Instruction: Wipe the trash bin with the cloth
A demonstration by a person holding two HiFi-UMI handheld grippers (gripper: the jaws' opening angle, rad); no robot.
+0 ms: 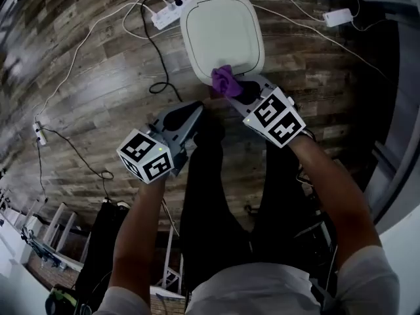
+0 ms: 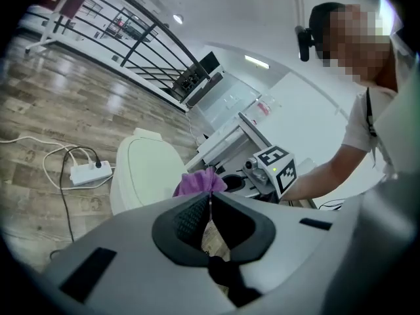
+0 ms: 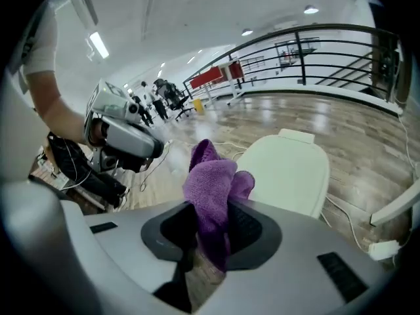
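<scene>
A white trash bin (image 1: 222,35), lid down, stands on the plank floor (image 1: 98,77) at top centre of the head view. Just below it, the right gripper (image 1: 239,94) clamps a bunched purple cloth (image 1: 224,79) at the bin's near edge. Lower left, the left gripper (image 1: 194,110) has its jaws closed together, empty.

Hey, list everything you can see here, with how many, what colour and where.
trash bin: one, cream-white, lid down, on the floor
cloth: one, purple, in the right gripper, at the bin's near edge
power strips: three, white, on the floor; two flank the bin, one far left
cables: several, black and white, across the floor
floor: one, brown-grey wood planks
railing: one, black, background
left gripper: one, grey, shut, empty
right gripper: one, grey, clamped on the cloth
</scene>
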